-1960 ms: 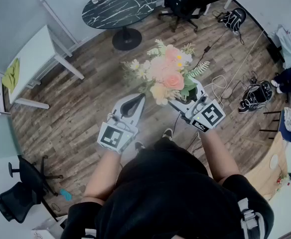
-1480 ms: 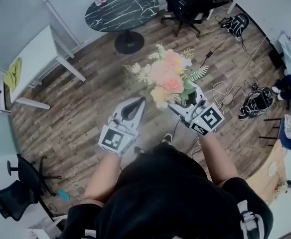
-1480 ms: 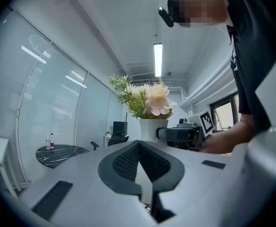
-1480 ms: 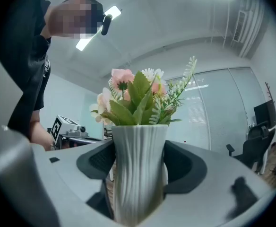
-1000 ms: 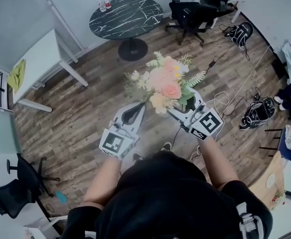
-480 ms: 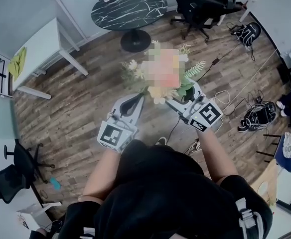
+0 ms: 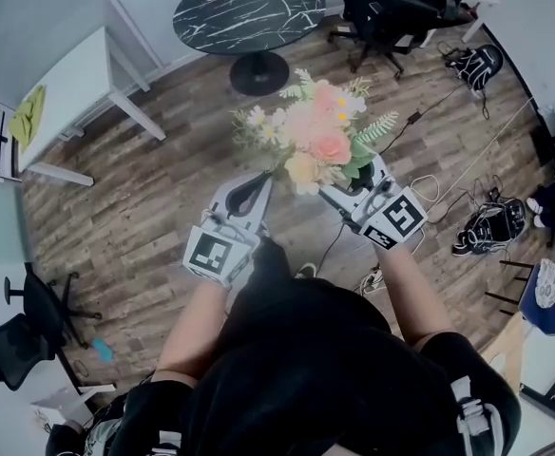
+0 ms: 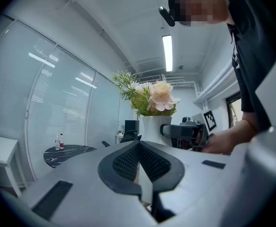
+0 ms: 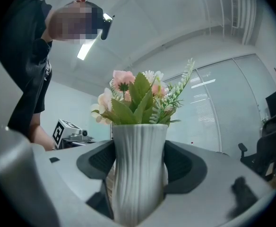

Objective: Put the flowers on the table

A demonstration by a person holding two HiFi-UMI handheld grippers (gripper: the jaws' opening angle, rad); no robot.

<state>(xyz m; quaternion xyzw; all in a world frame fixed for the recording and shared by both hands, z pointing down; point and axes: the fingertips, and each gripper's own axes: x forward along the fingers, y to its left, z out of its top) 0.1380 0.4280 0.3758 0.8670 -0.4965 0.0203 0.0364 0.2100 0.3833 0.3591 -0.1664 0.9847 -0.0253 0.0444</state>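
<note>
Brown wood floor (image 7: pixel 144 207) lies below, with a white table (image 7: pixel 68 84) at the left and a round black table (image 7: pixel 249 8) ahead. The left gripper (image 7: pixel 256 186) is pinched together, with nothing in it. The flowers (image 7: pixel 314 139) are up in the air, away from both tables. Seen from above, they hide their vase (image 9: pixel 139 141); the right gripper view shows the right gripper (image 7: pixel 354 179) squeezing that white vase.

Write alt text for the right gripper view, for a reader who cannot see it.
The right gripper is shut on a ribbed white vase of pink and cream flowers, held upright between its dark pads. A person in black stands at left.
</note>
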